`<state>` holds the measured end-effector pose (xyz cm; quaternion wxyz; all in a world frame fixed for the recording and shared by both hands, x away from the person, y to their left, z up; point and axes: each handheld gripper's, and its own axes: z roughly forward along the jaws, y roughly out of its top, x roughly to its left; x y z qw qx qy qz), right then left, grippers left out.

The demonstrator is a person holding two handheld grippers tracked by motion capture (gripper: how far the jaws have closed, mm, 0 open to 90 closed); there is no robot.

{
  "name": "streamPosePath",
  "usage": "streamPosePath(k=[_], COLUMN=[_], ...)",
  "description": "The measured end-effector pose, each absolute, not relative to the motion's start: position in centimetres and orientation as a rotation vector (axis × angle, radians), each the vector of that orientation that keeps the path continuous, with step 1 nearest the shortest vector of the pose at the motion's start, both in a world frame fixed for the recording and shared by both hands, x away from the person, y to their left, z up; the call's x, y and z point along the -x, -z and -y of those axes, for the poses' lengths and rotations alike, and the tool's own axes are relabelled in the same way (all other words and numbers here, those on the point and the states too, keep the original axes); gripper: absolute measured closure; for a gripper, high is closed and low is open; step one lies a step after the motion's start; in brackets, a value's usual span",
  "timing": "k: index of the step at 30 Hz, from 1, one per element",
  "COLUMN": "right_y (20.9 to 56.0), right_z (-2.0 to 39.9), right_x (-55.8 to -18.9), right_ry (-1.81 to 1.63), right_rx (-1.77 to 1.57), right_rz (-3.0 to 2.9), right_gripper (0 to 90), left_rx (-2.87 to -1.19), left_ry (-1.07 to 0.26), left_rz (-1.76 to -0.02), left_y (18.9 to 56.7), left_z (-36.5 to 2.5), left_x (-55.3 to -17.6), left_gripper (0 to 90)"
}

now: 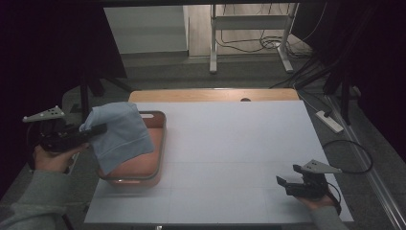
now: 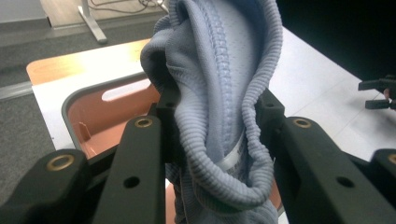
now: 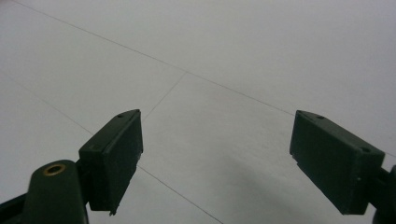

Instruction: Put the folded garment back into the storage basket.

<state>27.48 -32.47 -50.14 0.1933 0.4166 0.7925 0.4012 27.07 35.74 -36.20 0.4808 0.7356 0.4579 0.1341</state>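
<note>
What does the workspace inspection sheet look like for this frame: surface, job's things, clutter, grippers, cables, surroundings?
Surface: white table top, bare apart from the basin; wooden edge at the far side.
Job's things: light blue garment hangs bunched over the orange basin at the table's left.
Clutter: nothing seen.
Grippers: left gripper shut on the garment's ribbed hem; right gripper open, nothing between its jaws, low over the table's near right corner.
Cables: black cable loops from the right gripper; more cables on the floor behind.
Surroundings: white power strip on the floor at right, metal frame legs beyond the table, dark drapes either side.
</note>
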Motion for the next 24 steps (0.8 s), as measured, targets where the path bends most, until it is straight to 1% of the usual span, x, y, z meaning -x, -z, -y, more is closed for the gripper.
streamPosePath(k=[24], right_y=[50.2], right_z=[32.5], right_x=[-27.5], right_ry=[-1.123], right_rx=[-1.168], right_rz=[-2.229], right_gripper=[18.1], left_rx=[-1.909], left_ry=[-0.264], left_rz=[-1.137], left_y=[38.7], left_z=[-34.2], left_x=[-29.4], left_gripper=[63.6])
